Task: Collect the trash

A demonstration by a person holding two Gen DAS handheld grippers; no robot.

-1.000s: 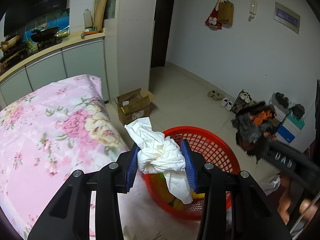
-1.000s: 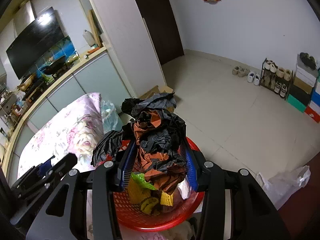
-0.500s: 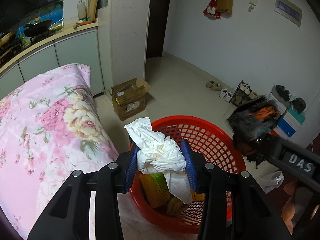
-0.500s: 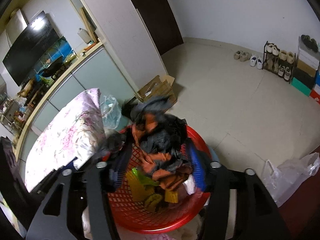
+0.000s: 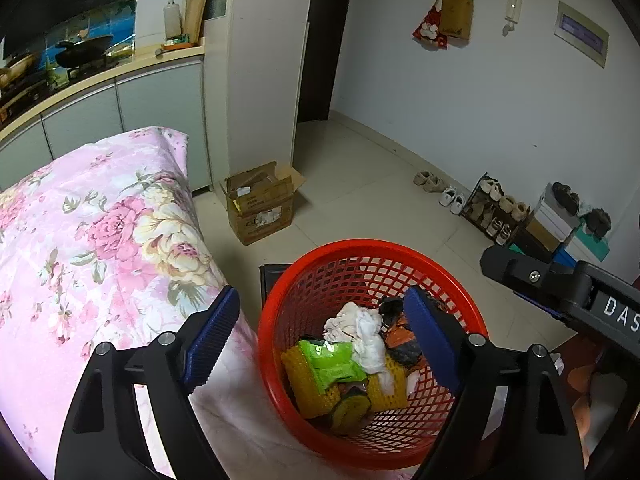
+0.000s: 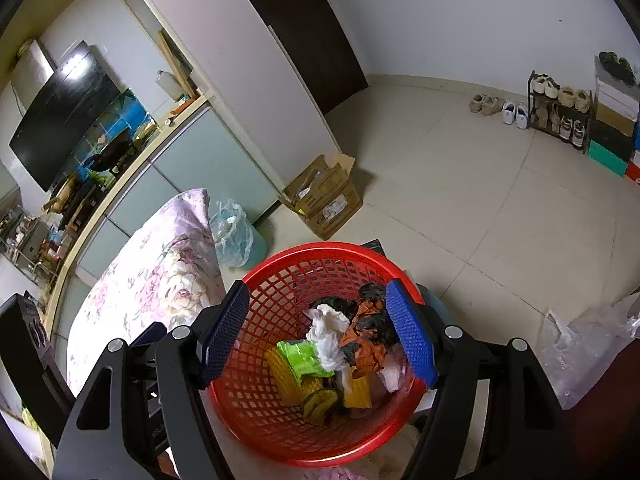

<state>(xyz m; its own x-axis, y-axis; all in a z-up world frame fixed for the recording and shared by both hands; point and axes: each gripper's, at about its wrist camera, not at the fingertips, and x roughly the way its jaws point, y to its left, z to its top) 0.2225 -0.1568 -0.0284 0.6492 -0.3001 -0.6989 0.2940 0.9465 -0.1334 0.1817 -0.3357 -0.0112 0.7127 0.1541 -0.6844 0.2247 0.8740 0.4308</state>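
A red mesh basket (image 5: 340,252) (image 6: 304,252) stands below both grippers. Inside lie a crumpled white paper wad (image 5: 362,330) (image 6: 326,330), a black and orange plastic wrapper (image 5: 400,338) (image 6: 366,332), a green packet (image 5: 332,364) (image 6: 302,360) and yellow foam netting (image 5: 298,384) (image 6: 280,376). My left gripper (image 5: 322,338) hangs over the basket, its jaws opening wide with nothing between them. My right gripper (image 6: 318,334) also hovers over the basket, jaws opening and empty. The right gripper's black body (image 5: 560,292) shows at the right of the left wrist view.
A bed with a pink floral quilt (image 5: 88,240) (image 6: 160,280) lies left of the basket. An open cardboard box (image 5: 260,204) (image 6: 324,196) sits on the tiled floor by the white pillar. A shoe rack (image 5: 496,208) (image 6: 560,116) stands at the wall. A clear plastic bag (image 6: 588,344) lies at right.
Both grippers have opened. The white paper wad fell from the left one and the black and orange wrapper from the right one into the basket.
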